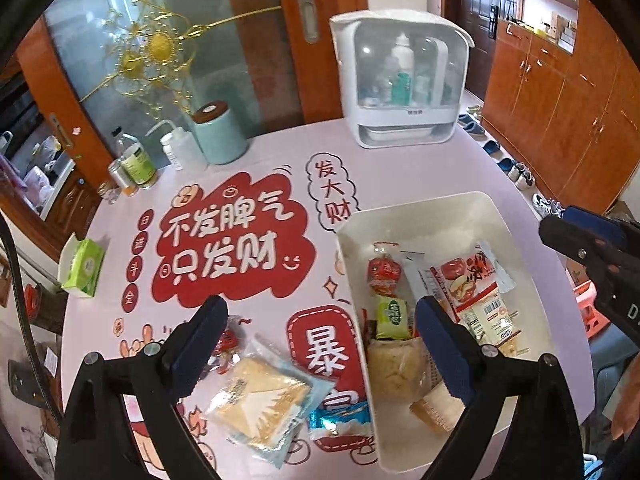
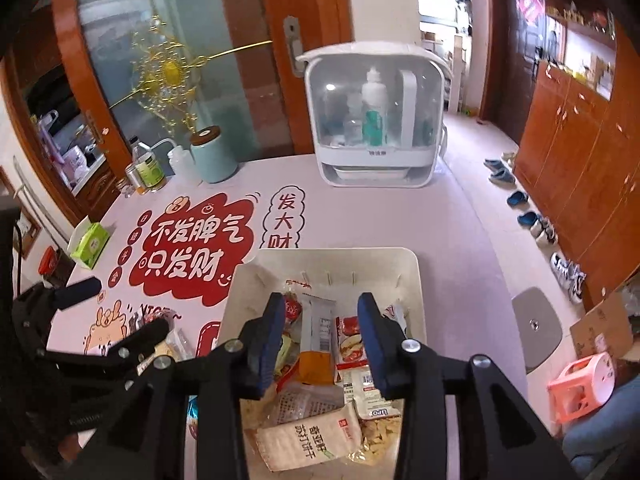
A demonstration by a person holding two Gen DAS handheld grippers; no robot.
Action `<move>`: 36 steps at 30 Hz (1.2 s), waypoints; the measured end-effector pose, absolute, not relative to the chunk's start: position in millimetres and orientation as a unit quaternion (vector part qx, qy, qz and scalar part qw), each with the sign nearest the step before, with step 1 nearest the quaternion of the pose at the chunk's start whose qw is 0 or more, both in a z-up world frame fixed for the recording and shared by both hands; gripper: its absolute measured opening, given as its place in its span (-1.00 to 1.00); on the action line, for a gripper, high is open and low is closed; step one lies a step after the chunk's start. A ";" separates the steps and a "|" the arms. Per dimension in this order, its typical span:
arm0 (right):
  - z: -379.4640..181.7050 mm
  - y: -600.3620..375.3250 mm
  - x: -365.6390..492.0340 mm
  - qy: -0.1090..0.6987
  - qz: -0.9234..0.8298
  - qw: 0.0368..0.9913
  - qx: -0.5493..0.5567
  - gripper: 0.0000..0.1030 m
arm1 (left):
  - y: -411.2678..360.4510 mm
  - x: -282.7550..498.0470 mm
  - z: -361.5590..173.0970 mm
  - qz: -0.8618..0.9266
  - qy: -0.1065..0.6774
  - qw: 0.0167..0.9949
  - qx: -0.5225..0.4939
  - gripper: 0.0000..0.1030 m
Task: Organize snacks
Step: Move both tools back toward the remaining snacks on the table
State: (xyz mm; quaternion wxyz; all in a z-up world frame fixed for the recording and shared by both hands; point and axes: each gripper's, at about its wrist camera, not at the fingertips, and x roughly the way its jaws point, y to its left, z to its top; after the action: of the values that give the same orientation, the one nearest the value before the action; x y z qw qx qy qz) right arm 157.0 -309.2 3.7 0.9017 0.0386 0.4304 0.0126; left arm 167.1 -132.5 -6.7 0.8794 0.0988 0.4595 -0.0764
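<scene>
Left gripper (image 1: 320,344): jaws standing wide apart, grasping nothing. It is hovering over the desk (image 1: 400,168), straddling the left wall of the white bin (image 1: 452,206); one finger is over the desk surface, the other over the bin's contents.

Right gripper (image 2: 320,340): jaws partly parted, pads not pressing on anything, so released. It is hanging above the bin's middle, pointing down into it. In the left wrist view its black body is showing at the right edge of the picture.

Bin is sitting toward the desk's right edge, on the pink printed cover. Snacks inside: a red-wrapped piece (image 1: 384,272) at the far left, a green packet (image 1: 392,316) just nearer, a red-and-white pack with a barcode (image 1: 476,292) along the right side, a pale bun in clear wrap (image 1: 396,368) toward the near end. From the right wrist view, a beige cracker packet (image 2: 308,436) is lying at the near end and an orange-and-grey bar (image 2: 318,344) is lying between the fingers, below them.

Still out on the desk, just left of the bin: a clear-wrapped cracker sandwich (image 1: 264,400) and, touching its right edge, a blue-and-white packet (image 1: 340,420). A small red-wrapped item (image 1: 228,344) is lying partly hidden behind the left finger.

Far edge of the desk: white cabinet with bottles (image 1: 404,80), teal canister (image 1: 218,134). Left edge: green tissue box (image 1: 82,266).
</scene>
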 end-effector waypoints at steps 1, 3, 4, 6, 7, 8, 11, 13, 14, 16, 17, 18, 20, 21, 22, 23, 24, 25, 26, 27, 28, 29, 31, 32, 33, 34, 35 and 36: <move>7.3 -306.2 153.2 0.428 0.016 0.903 0.035 -0.26 | -128.2 164.8 -3.9 -0.074 0.458 0.881 0.099 0.83; 12.3 -302.1 147.7 0.424 0.020 0.905 0.032 -0.26 | -118.3 160.0 1.7 -0.068 0.453 0.883 0.102 0.83; 15.7 -299.4 144.7 0.421 0.022 0.907 0.029 -0.26 | -113.6 158.2 4.3 -0.064 0.451 0.884 0.104 0.83; 21.0 -295.2 140.0 0.416 0.024 0.909 0.024 -0.26 | -101.4 153.5 10.5 -0.055 0.446 0.887 0.109 0.83; 24.0 -292.2 137.1 0.412 0.026 0.910 0.022 -0.26 | -94.5 150.9 13.9 -0.050 0.444 0.888 0.112 0.83; 26.0 -289.8 134.8 0.410 0.029 0.911 0.021 -0.26 | -87.4 148.8 17.3 -0.045 0.441 0.889 0.113 0.83; 31.6 -281.4 129.2 0.406 0.038 0.913 0.019 -0.26 | -66.6 143.0 26.3 -0.032 0.437 0.891 0.116 0.83; 34.0 -273.3 125.2 0.403 0.044 0.914 0.017 -0.26 | -52.5 140.6 31.0 -0.024 0.434 0.893 0.119 0.83; 34.5 -269.3 124.5 0.403 0.046 0.914 0.016 -0.26 | -46.8 138.9 33.0 -0.022 0.433 0.893 0.120 0.83; 35.4 -260.4 123.6 0.403 0.053 0.913 0.017 -0.26 | -30.6 137.0 37.2 -0.015 0.431 0.894 0.122 0.83; 35.3 -255.4 123.7 0.404 0.055 0.913 0.016 -0.26 | -24.8 136.7 38.3 -0.013 0.431 0.894 0.123 0.83; 35.5 -251.1 123.3 0.404 0.057 0.913 0.015 -0.26 | -17.5 136.8 39.5 -0.010 0.430 0.894 0.124 0.83; 35.7 -240.3 123.6 0.405 0.060 0.912 0.015 -0.26 | -2.3 137.1 40.3 -0.005 0.432 0.894 0.123 0.83; 35.9 -234.7 123.7 0.406 0.061 0.912 0.015 -0.26 | 3.4 137.6 40.6 -0.004 0.433 0.893 0.123 0.83; 36.2 -228.0 123.8 0.406 0.063 0.912 0.016 -0.26 | 11.3 138.6 40.5 -0.002 0.434 0.893 0.123 0.83; 36.4 -222.4 123.9 0.406 0.064 0.911 0.017 -0.26 | 18.5 139.7 40.1 -0.002 0.435 0.892 0.123 0.83; 36.6 -214.7 124.8 0.407 0.065 0.911 0.017 -0.26 | 23.9 140.2 39.9 -0.002 0.436 0.892 0.123 0.83; 36.9 -208.2 125.5 0.408 0.067 0.911 0.018 -0.26 | 29.1 140.8 39.4 -0.002 0.436 0.891 0.124 0.83; 37.1 -203.2 126.2 0.408 0.068 0.910 0.017 -0.26 | 35.6 142.1 38.8 -0.002 0.437 0.891 0.125 0.83; 37.0 -196.1 126.9 0.409 0.069 0.910 0.017 -0.26 | 42.1 143.6 38.0 -0.002 0.437 0.890 0.126 0.83; 36.6 -188.1 128.3 0.410 0.071 0.909 0.016 -0.26 | 47.6 145.1 36.7 -0.003 0.438 0.890 0.126 0.83; 35.9 -181.4 129.6 0.411 0.072 0.909 0.015 -0.26 | 53.6 147.4 35.1 -0.003 0.440 0.889 0.126 0.83; 33.0 -165.6 133.9 0.415 0.075 0.907 0.015 -0.24 | 65.2 153.3 29.8 -0.003 0.445 0.887 0.124 0.83; 30.9 -159.1 135.8 0.418 0.076 0.905 0.015 -0.23 | 71.5 156.7 26.0 -0.003 0.449 0.885 0.121 0.83; 28.8 -154.5 137.7 0.420 0.077 0.904 0.016 -0.20 | 78.3 160.7 21.4 -0.004 0.454 0.883 0.116 0.83; 25.4 -147.0 140.7 0.424 0.078 0.902 0.016 -0.19 | 84.7 165.0 16.2 -0.004 0.460 0.881 0.111 0.83; 22.3 -140.8 143.3 0.427 0.078 0.901 0.016 -0.19 | 89.2 168.7 11.3 -0.003 0.465 0.879 0.107 0.83; 18.1 -134.4 145.8 0.431 0.078 0.899 0.015 -0.19 | 94.8 173.5 4.6 -0.003 0.472 0.876 0.102 0.83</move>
State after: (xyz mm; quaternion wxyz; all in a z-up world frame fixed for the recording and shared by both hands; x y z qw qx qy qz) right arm 145.8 -134.4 18.1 0.8991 0.0154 0.4305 0.0777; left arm 173.5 94.8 4.6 0.8759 0.1018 0.4715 -0.0026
